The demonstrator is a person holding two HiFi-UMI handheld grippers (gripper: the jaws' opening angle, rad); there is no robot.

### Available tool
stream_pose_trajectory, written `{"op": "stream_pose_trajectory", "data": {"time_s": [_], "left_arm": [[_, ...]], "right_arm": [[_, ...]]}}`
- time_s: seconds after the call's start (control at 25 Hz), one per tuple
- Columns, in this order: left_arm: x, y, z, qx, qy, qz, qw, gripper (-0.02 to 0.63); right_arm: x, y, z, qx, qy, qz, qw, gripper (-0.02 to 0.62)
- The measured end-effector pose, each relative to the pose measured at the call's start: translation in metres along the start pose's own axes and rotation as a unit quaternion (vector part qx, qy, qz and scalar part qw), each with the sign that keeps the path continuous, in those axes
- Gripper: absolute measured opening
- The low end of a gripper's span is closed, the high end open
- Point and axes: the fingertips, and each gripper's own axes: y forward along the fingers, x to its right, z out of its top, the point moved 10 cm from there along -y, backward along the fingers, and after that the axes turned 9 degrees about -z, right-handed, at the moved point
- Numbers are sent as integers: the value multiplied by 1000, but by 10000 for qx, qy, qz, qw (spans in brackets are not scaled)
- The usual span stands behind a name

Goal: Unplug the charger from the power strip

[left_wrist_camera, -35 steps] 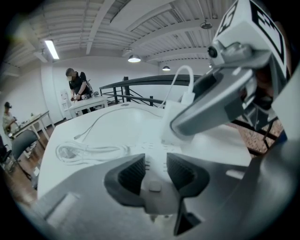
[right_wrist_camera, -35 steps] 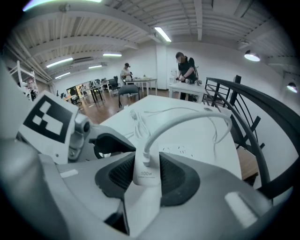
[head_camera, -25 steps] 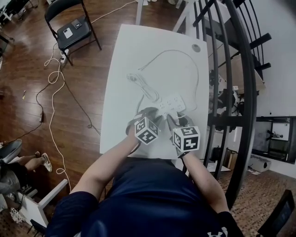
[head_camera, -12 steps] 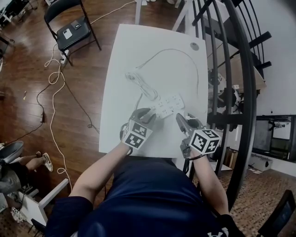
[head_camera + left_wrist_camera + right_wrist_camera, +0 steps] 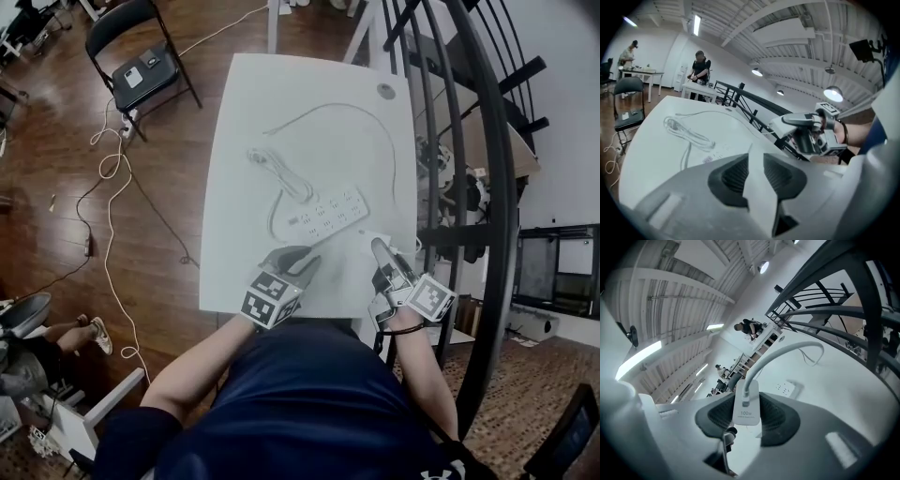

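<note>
The white power strip (image 5: 323,216) lies flat in the middle of the white table (image 5: 244,122), and it also shows small in the right gripper view (image 5: 786,389). My right gripper (image 5: 382,253) hovers near the table's front right edge, lifted off the strip. It is shut on the white charger (image 5: 746,411), whose cable (image 5: 787,350) arcs away over the table. My left gripper (image 5: 302,261) hangs just short of the strip. Its jaws are closing with nothing between them; only table shows in the gap (image 5: 757,154).
The strip's own cord lies coiled (image 5: 277,169) behind it. A black stair railing (image 5: 469,187) runs close along the table's right side. A folding chair (image 5: 141,70) and loose cables (image 5: 108,187) are on the wooden floor at left. People stand at far tables (image 5: 699,70).
Both grippers have drawn back from the power strip toward the person and risen. The right one took the charger off the strip; the left one let go of the strip.
</note>
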Motion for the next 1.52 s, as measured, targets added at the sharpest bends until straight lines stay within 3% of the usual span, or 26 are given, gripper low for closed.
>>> {"op": "stream_pose_trajectory", "data": {"time_s": [0.36, 0.68, 1.52], "left_arm": [[8, 1, -7, -109, 59, -71, 9999, 103], [8, 0, -12, -94, 126, -108, 9998, 103], [9, -1, -13, -381, 59, -179, 9991, 103]], "right_arm": [[28, -12, -10, -49, 475, -223, 9986, 143], [45, -12, -24, -363, 164, -612, 9973, 143], [92, -7, -66, -1155, 55, -1505, 9818, 146]]}}
